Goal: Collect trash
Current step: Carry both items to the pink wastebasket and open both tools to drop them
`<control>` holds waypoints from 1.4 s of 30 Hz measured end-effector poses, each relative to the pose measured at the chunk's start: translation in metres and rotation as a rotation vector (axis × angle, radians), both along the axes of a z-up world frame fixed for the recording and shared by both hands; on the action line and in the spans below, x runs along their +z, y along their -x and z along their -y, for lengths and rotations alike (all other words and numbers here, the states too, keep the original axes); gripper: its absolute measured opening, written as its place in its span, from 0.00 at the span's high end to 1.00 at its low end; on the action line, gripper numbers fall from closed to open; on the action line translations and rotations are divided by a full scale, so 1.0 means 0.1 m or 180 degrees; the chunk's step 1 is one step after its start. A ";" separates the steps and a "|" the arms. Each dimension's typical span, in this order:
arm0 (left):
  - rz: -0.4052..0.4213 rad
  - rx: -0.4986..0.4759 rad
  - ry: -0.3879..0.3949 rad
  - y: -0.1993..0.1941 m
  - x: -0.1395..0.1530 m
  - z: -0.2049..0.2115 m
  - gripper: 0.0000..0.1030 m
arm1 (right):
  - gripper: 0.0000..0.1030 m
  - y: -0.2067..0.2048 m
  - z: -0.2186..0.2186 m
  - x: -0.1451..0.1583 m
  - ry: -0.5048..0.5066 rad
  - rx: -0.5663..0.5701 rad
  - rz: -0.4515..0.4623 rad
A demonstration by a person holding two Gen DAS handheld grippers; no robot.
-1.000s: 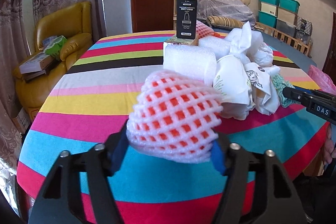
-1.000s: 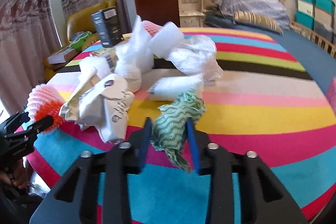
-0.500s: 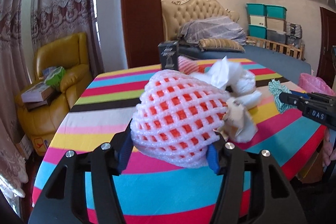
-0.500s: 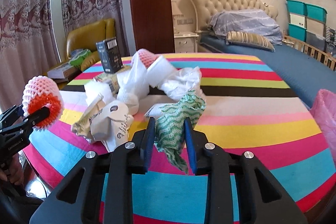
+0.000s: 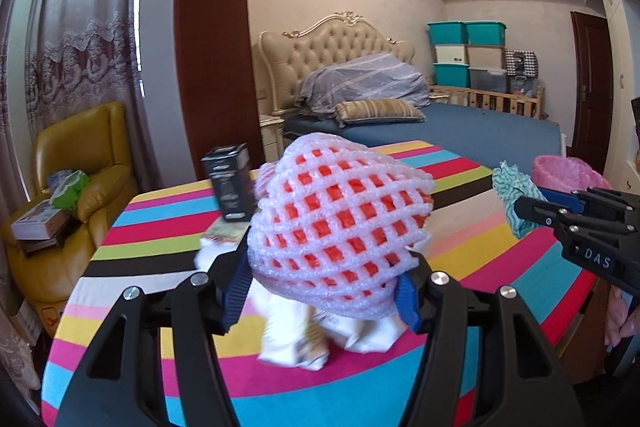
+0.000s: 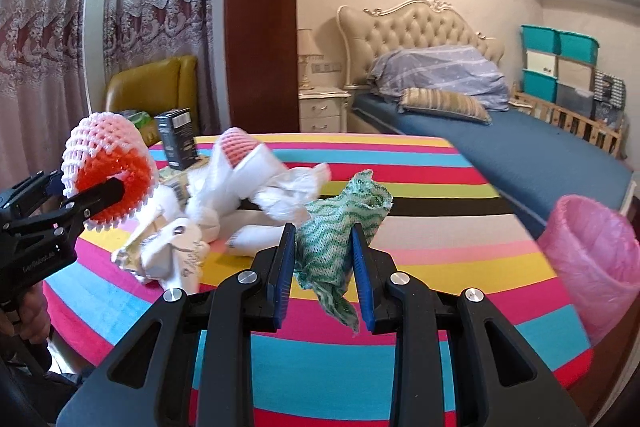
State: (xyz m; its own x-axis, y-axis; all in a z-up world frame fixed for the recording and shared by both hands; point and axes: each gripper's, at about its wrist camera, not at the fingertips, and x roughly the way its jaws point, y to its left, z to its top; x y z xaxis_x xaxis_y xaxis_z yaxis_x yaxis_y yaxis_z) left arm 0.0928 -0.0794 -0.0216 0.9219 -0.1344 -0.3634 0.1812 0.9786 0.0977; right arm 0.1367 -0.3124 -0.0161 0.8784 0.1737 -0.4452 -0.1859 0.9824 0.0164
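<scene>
Trash collection at a round table [image 6: 460,227] draped in a bright striped cloth: a person works a handheld two-finger gripper in each hand. The left gripper [image 5: 322,281] pinches a white foam fruit net [image 5: 340,227] with an orange inner layer between its blue pads, the net held clear above the tabletop; in the right wrist view the same net [image 6: 106,167] shows at the far left, raised over the table's edge, with part of a hand [image 6: 34,315] visible below that gripper. The right gripper [image 6: 324,269] is pressed tight on a crumpled green-and-white patterned cloth [image 6: 340,223], which hangs from between the pads with its lower end dangling free above the stripes. A heap of white plastic bags and paper wrappers [image 6: 224,211] lies on the table between the two tools, with a second pink foam net [image 6: 236,145] lying on top of it at the back. A black carton [image 6: 176,139] stands upright near the table's far edge. A bin lined with a pink bag [image 6: 592,255] stands just beside the table at right. A yellow armchair [image 5: 80,163] and a bed [image 6: 500,143] fill the background.
</scene>
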 end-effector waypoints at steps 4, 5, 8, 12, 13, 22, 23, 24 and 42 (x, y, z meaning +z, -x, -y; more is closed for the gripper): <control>-0.0058 -0.0158 0.0057 -0.16 0.02 0.26 0.43 | 0.73 0.00 0.23 0.03 0.0012 -0.0173 0.0005; -0.0076 -0.0213 0.0078 -0.21 0.03 0.34 0.43 | 0.73 -0.01 0.30 0.04 0.0016 -0.0222 0.0002; -0.0115 -0.0355 0.0097 -0.33 0.05 0.59 0.43 | 0.73 0.00 0.46 0.04 0.0035 -0.0326 0.0001; -0.0131 -0.0528 0.0063 -0.46 0.08 0.96 0.43 | 0.73 0.01 0.72 0.04 0.0064 -0.0475 0.0004; -0.0145 -0.0558 0.0062 -0.49 0.09 1.01 0.43 | 0.73 0.00 0.77 0.04 0.0063 -0.0501 0.0003; -0.0271 -0.0854 -0.0003 -0.61 0.04 1.66 0.43 | 0.73 0.03 1.27 -0.06 0.0041 -0.0734 -0.0066; -0.0294 -0.0889 -0.0017 -0.63 0.04 1.75 0.43 | 0.73 0.03 1.35 -0.07 0.0044 -0.0757 -0.0077; -0.0317 -0.0921 -0.0026 -0.64 0.02 1.80 0.43 | 0.73 0.05 1.40 -0.08 0.0048 -0.0773 -0.0073; -0.0484 -0.1807 -0.0135 -1.21 0.09 3.91 0.41 | 0.72 0.06 3.05 -0.11 0.0050 -0.1394 -0.0040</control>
State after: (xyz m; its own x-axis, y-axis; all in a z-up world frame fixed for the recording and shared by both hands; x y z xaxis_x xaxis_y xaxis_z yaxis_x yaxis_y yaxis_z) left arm 0.2138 -0.4705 -0.0122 0.6470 -0.5741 -0.5018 0.6906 0.7202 0.0665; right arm 0.1302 -0.6178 -0.0271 0.8622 -0.2209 -0.4559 0.2484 0.9687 0.0003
